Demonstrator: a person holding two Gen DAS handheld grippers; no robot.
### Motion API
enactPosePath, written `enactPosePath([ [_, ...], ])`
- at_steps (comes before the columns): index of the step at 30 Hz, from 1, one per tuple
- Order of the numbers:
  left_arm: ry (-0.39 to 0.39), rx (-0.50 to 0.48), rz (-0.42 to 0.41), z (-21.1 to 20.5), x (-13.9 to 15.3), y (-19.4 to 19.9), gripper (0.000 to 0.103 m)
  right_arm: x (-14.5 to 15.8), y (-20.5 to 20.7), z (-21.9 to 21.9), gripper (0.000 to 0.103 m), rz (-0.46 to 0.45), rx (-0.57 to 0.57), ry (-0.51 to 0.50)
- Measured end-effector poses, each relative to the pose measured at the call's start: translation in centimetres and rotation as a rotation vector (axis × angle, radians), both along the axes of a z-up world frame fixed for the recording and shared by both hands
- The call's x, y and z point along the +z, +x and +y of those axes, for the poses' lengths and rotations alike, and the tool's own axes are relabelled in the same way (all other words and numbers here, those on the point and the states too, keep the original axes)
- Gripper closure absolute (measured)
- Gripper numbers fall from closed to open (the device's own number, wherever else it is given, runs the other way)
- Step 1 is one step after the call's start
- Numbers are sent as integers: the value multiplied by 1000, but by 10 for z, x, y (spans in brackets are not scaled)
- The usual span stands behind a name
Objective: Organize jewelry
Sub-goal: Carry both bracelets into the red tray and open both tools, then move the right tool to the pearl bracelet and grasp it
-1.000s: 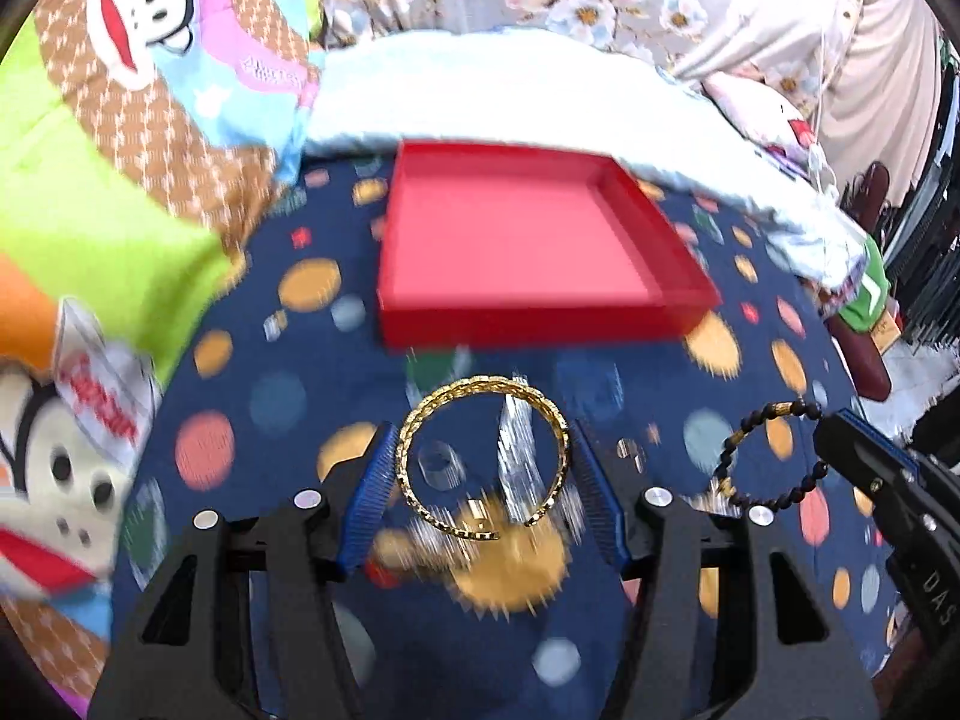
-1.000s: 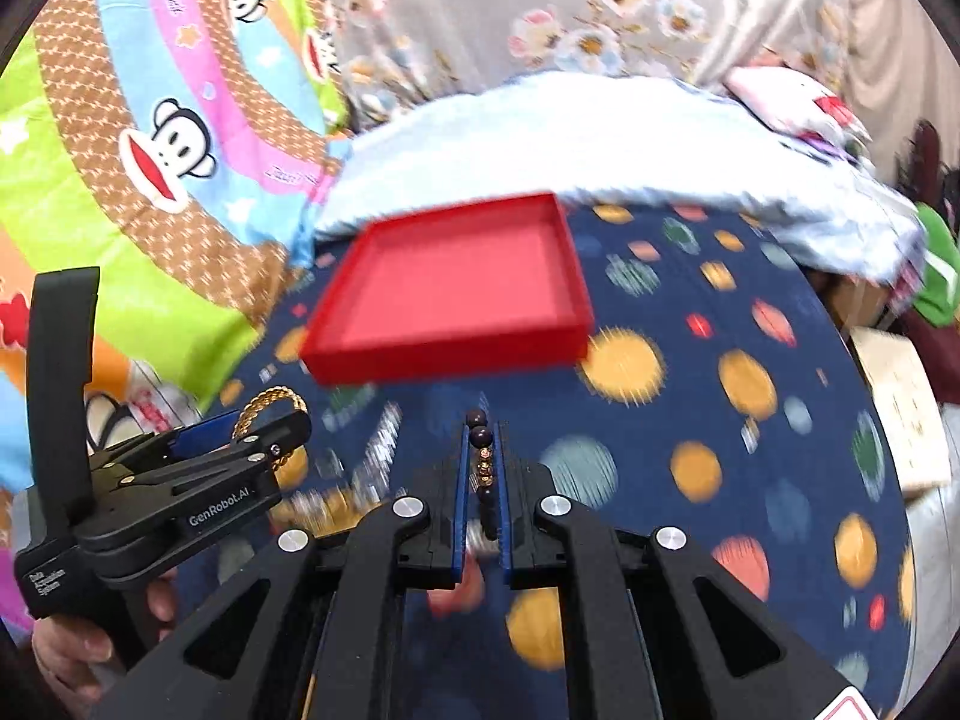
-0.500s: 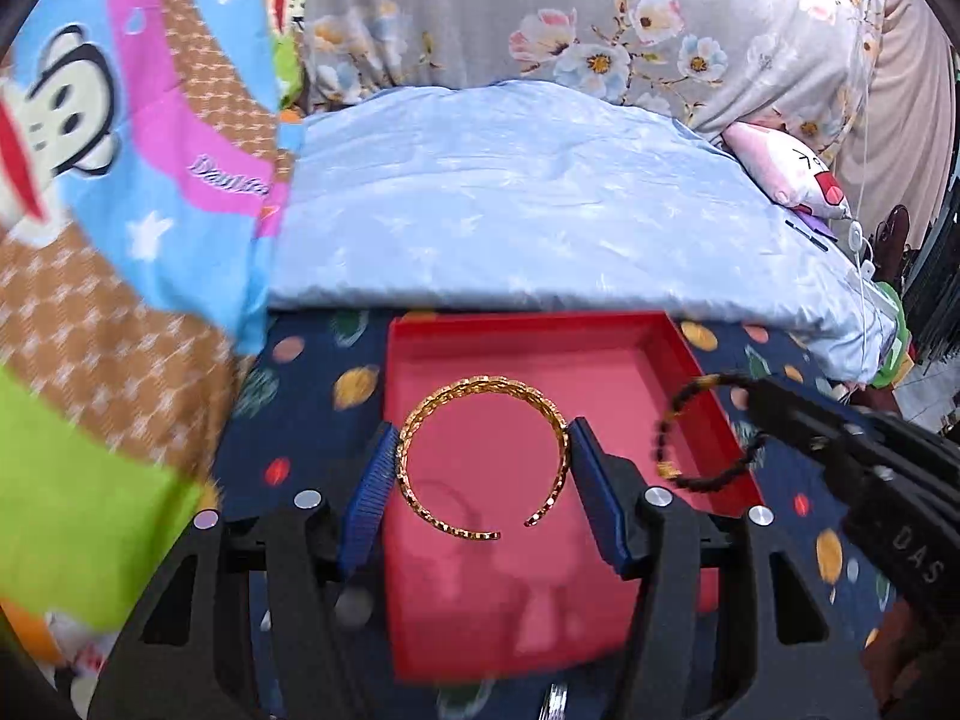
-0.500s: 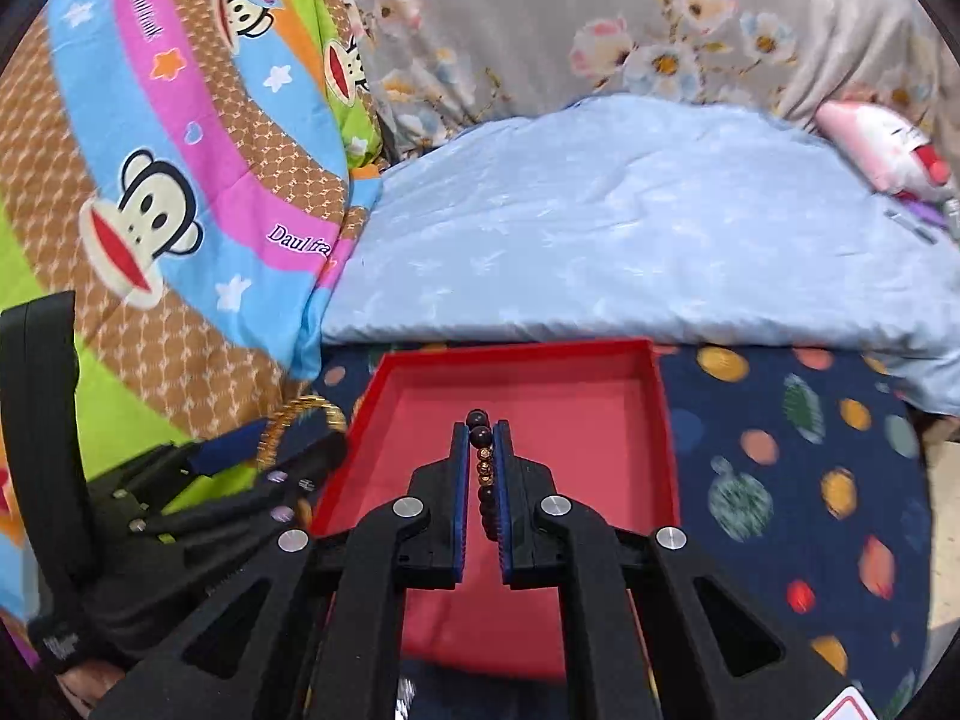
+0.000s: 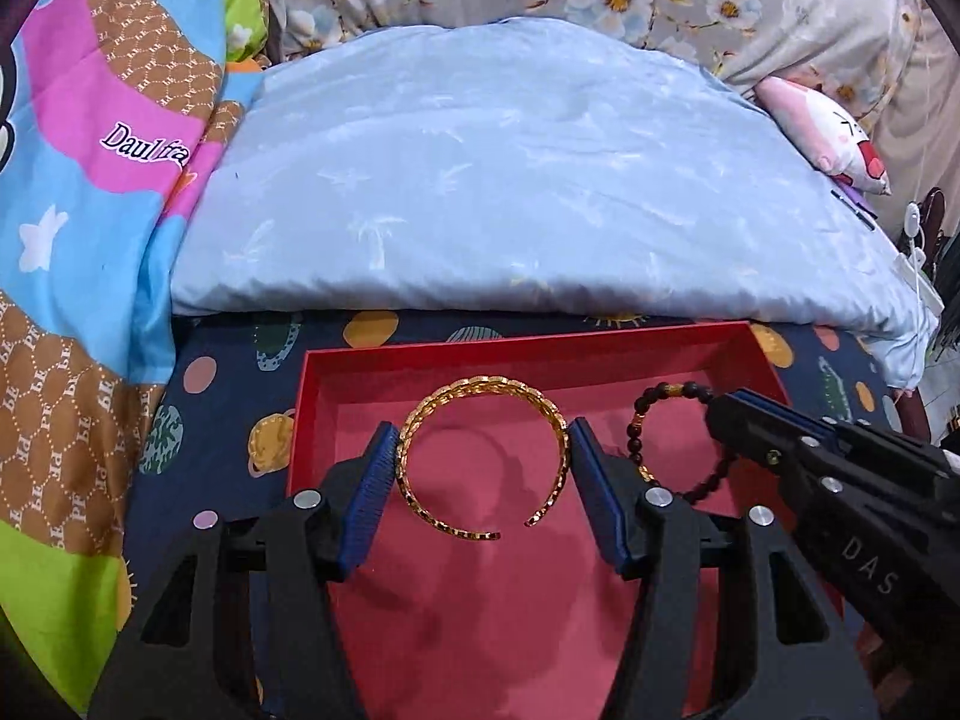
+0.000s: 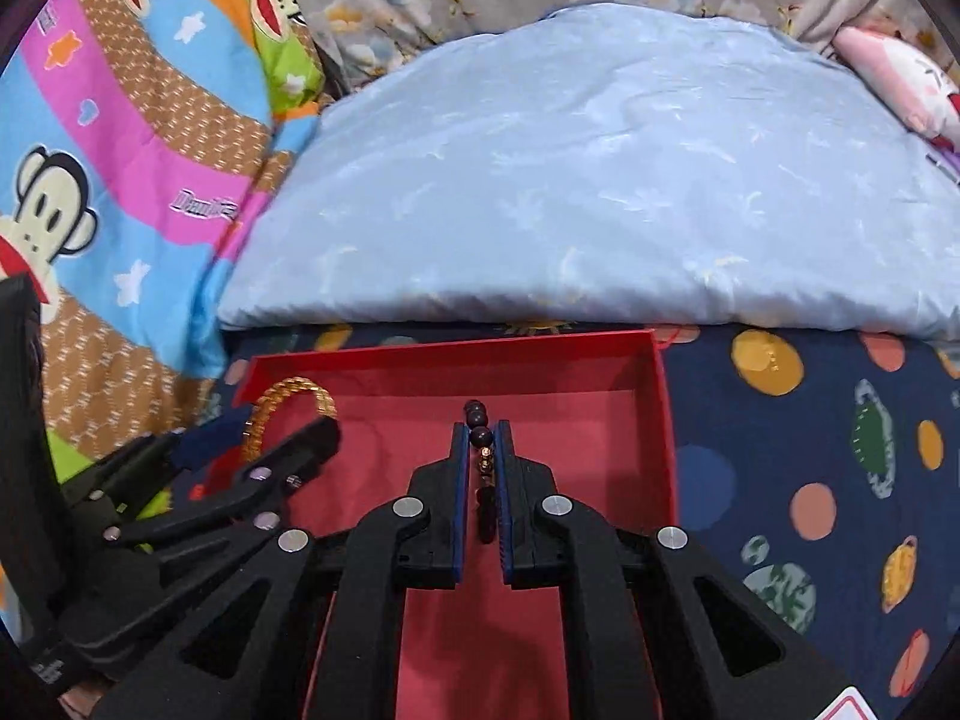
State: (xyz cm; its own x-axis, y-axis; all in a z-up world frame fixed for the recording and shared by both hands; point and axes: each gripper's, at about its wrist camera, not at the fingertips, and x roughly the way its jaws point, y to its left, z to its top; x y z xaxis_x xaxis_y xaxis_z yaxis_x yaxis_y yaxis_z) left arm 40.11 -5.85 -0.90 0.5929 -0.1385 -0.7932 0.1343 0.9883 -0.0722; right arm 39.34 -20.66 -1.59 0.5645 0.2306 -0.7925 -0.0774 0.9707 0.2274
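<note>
My left gripper [image 5: 480, 450] is shut on a gold open bangle [image 5: 480, 396], held flat above the floor of the red tray [image 5: 528, 348]. My right gripper [image 6: 480, 438] is shut on a dark beaded bracelet [image 6: 477, 420], seen edge-on between its blue pads, also above the tray [image 6: 654, 408]. In the left wrist view the beaded bracelet [image 5: 648, 414] hangs from the right gripper's tip [image 5: 729, 405] at the tray's right side. In the right wrist view the bangle [image 6: 288, 390] and left gripper [image 6: 258, 450] sit at the tray's left.
The tray lies on a navy spotted sheet [image 6: 810, 432]. A pale blue pillow [image 5: 510, 180] lies just behind it. A colourful monkey-print blanket [image 5: 90, 180] is at the left. A pink plush toy [image 5: 828, 138] is at the far right.
Both grippers have moved forward from over the navy sheet to above the tray, each keeping its bracelet. The tray now fills the lower part of both views.
</note>
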Motion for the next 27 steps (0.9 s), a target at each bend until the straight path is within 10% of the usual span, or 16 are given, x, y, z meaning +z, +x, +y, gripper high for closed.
enactPosePath([
  [11,-43,104,-41,32,18,-23,31,35,-57,-28,59,-128,-82,-116],
  [27,54,106,-101,75,36,-220,18,40,-272,-13,46,-140,-102,-133],
])
